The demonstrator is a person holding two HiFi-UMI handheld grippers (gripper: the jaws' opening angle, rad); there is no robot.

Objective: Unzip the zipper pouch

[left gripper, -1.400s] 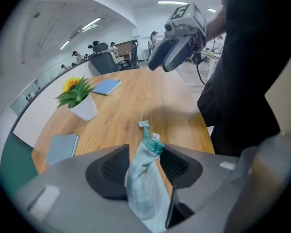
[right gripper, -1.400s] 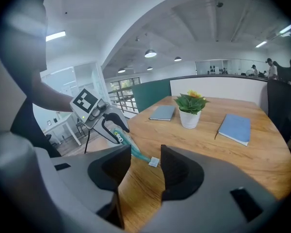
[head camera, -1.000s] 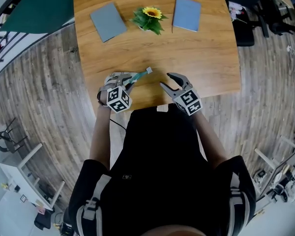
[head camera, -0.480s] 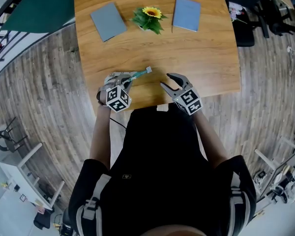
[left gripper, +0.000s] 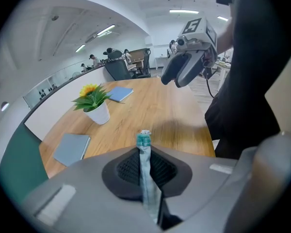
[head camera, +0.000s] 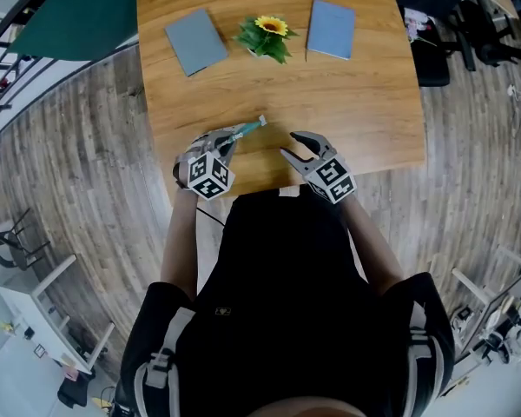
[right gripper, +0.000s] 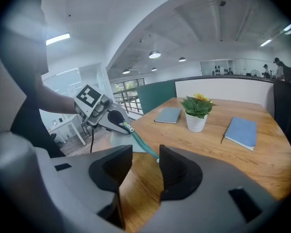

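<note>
At the near edge of the bench (head camera: 347, 102), our left gripper (head camera: 228, 143) held the zipper pouch (head camera: 247, 129) pinched between its fingers; just beside it, our right gripper (head camera: 289, 144) had its fingers apart, closing on nothing, bare wood ahead.

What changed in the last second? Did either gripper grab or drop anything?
The left gripper closed its jaws onto the zipper pouch and now clamps it edge-on. The right gripper is closing a little, with nothing between its jaws. Both grippers stayed roughly in place. The potted plant, grey notebook and blue notebook did not move.
</note>
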